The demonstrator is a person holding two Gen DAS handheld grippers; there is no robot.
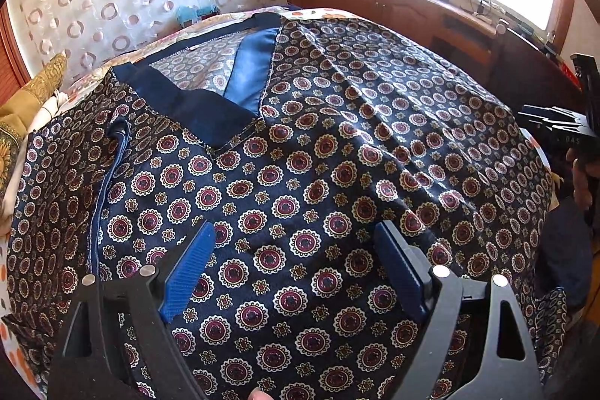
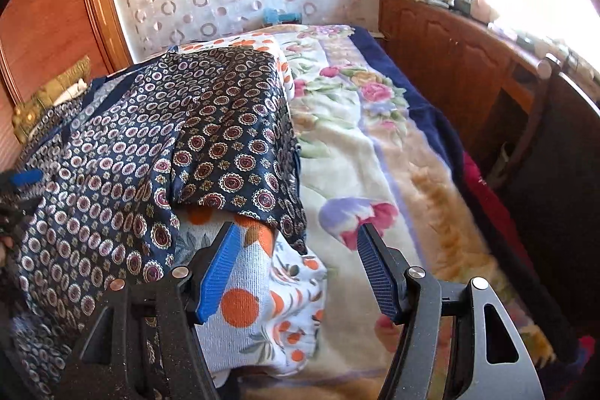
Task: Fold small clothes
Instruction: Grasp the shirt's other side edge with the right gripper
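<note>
two open tongs over a patterned top on the bed

the dark navy patterned top (image 1: 307,152) lies spread across the bed, its plain blue neckline (image 1: 202,107) toward the curtained wall. the left gripper (image 1: 296,268) hangs just above the middle of the cloth, jaws standing well apart, nothing between the blue pads (image 1: 187,272) but the fabric below them; whether they touch it i cannot tell.

from the other side, one edge of the top (image 2: 225,137) is folded over and drapes down across a white garment with orange dots (image 2: 255,302). the right gripper (image 2: 296,272) is over that dotted cloth, jaws apart and holding nothing, its left pad close against the dotted fabric. beside it stretches a floral blanket (image 2: 352,152). a wooden cabinet (image 2: 450,55) runs under the bright window.
</note>
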